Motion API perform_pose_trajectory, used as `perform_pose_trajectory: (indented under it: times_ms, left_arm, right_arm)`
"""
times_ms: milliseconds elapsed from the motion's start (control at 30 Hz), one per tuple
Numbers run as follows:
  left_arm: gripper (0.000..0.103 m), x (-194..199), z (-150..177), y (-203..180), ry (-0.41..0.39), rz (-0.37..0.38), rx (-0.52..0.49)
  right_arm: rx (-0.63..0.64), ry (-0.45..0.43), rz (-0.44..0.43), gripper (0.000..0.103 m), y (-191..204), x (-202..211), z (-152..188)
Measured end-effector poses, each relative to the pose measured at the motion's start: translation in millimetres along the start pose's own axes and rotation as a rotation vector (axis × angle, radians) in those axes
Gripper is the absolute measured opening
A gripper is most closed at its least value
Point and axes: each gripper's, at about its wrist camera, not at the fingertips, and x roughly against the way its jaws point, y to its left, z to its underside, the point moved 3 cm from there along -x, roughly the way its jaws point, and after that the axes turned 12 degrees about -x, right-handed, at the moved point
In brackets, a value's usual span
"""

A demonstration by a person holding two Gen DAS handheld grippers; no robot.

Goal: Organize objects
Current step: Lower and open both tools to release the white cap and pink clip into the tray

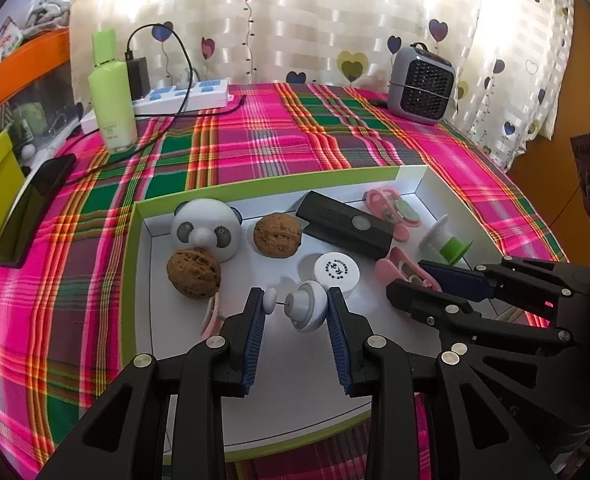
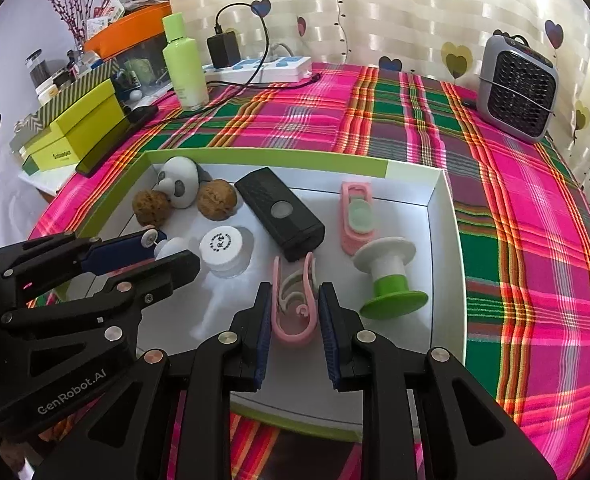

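Observation:
A white box with a green rim (image 1: 255, 186) (image 2: 255, 158) lies on the plaid cloth. My left gripper (image 1: 295, 300) (image 2: 171, 250) is shut on a small white-and-grey round toy with a pin and knob (image 1: 305, 308) (image 2: 173, 245), low over the box's near left. My right gripper (image 2: 295, 292) (image 1: 409, 278) is shut on a pink clip (image 2: 295, 314) (image 1: 395, 266) near the box's front. Inside the box lie a panda head (image 1: 207, 228), two walnuts (image 1: 278, 234) (image 1: 193, 274), a black device (image 2: 281, 212), a white jar (image 2: 223, 246), another pink clip (image 2: 357, 214) and a white-green spool (image 2: 389, 280).
Along the back stand a green bottle (image 1: 111, 92), a power strip with charger and cable (image 1: 187, 96) and a grey heater (image 2: 517, 88). A dark phone (image 1: 31, 208) and yellow-green boxes (image 2: 79, 128) sit at the left table edge. Plaid cloth (image 2: 515, 240) spreads to the box's right.

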Motion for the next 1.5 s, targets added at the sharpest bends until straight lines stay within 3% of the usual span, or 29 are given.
perform_pose_trajectory:
  times_ms: [900, 1100, 1500]
  left_arm:
    - [0.03, -6.2, -0.1, -1.5, 0.011, -0.006, -0.015]
    - [0.032, -5.6, 0.5, -1.4, 0.012, -0.009, -0.015]
    - [0.039, -1.0, 4.3, 1.4, 0.015, -0.012, 0.006]
  right_arm:
    - [0.013, -0.02, 0.006, 0.024, -0.6, -0.3, -0.6]
    - [0.005, -0.022, 0.011, 0.032, -1.9, 0.3, -0.6]
    - [0.004, -0.026, 0.009, 0.035, -2.8, 2.8, 0.4]
